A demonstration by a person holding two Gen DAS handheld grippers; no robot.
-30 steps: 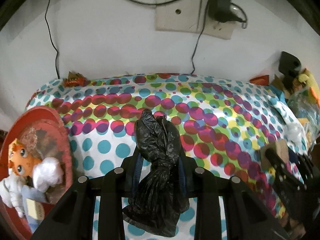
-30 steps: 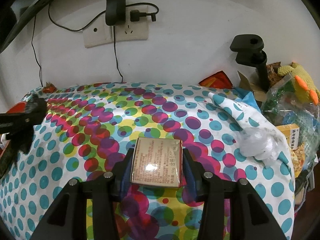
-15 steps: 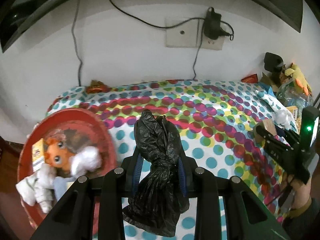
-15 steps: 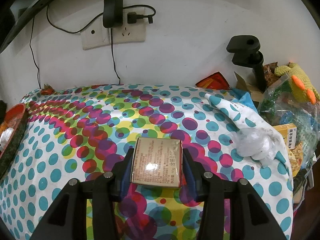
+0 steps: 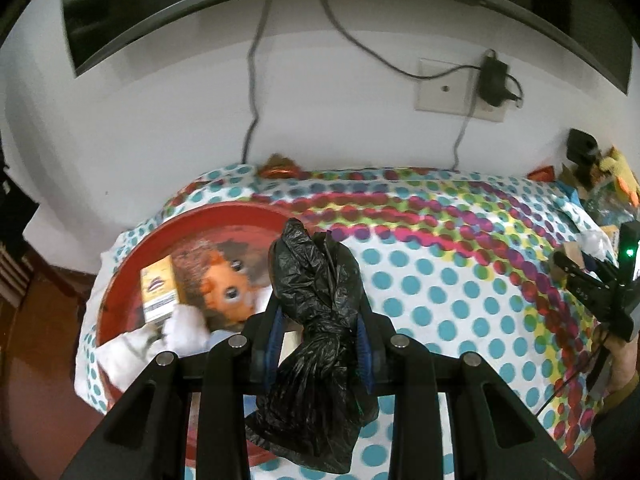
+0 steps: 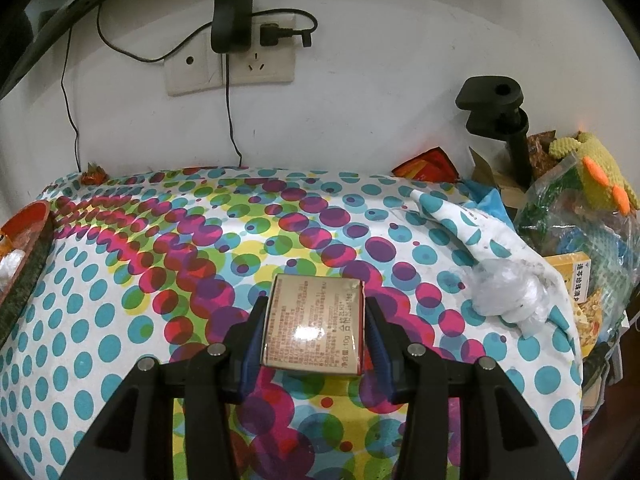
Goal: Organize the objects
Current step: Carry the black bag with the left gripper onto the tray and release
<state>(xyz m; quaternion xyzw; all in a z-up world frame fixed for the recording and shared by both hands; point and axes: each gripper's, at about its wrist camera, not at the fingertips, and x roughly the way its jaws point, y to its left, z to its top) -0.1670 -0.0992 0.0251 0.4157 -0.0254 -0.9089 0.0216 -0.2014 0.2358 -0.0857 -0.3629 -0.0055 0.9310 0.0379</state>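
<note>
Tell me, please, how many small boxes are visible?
3: small box clamped in right gripper; yellow box in the red basin; another yellow box at right pile; more may hide.

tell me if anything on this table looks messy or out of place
The far right corner of the dotted tablecloth is rucked up instead of lying flat, with a crumpled clear plastic wad on it. Nothing looks spilled or broken.

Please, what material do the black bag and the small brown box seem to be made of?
Black bag: thin glossy plastic film, seemingly; it is crumpled, with shiny creases. Small brown box: probably cardboard under clear film wrap; flat printed face with a bright glare spot.
</note>
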